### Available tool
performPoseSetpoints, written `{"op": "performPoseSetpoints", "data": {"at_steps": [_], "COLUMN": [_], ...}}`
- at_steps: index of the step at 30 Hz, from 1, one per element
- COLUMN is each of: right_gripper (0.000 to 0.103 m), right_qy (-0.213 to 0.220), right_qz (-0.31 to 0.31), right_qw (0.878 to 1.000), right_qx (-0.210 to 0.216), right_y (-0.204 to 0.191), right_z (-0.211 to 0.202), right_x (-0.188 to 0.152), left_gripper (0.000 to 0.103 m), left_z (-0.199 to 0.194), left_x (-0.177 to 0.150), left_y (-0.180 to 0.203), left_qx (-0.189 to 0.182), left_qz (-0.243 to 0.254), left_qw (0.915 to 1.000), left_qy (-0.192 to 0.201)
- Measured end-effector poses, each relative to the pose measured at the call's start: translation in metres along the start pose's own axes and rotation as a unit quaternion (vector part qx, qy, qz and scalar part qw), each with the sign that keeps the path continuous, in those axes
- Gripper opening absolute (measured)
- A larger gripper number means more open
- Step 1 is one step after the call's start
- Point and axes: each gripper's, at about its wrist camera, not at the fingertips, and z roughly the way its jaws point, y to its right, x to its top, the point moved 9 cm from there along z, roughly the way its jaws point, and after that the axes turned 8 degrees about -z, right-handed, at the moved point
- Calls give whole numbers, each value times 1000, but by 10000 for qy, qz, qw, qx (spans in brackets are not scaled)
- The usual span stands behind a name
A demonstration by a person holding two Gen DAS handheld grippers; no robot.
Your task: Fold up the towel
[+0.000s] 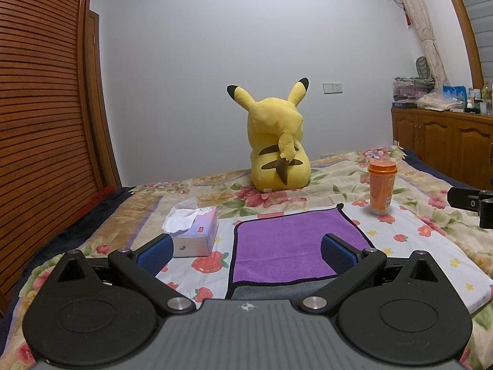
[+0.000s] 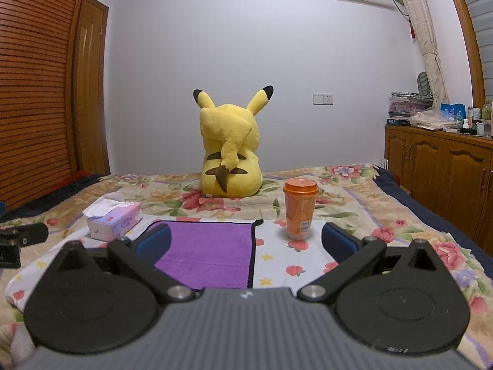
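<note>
A purple towel with a dark hem lies flat on the flowered bed sheet; a grey underside shows at its near edge. My left gripper is open and empty, held above the towel's near left part. In the right wrist view the towel lies left of centre. My right gripper is open and empty above the towel's right edge. The right gripper's body shows at the right edge of the left wrist view.
A tissue box stands left of the towel. An orange lidded cup stands at its far right corner. A yellow Pikachu plush sits farther back. A wooden wardrobe is left, a cabinet right.
</note>
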Motion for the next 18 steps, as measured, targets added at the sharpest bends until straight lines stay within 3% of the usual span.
{"op": "performPoseSetpoints", "data": {"at_steps": [10,18], "right_gripper": [103,103], "right_qy": [0,-83], "right_qz": [5,-60], "right_qw": [10000,9999], "right_qx": [1,127], "right_y": [0,-6], "right_z": [0,4], "right_x": [0,-1], "left_gripper": [103,103], "left_z": [1,7], "left_x": [-1,-7], "left_y": [-1,-2], "left_qx": [3,1], "left_qz": [6,12], "left_qw": [10000,9996], "left_qy": [-26,-287]}}
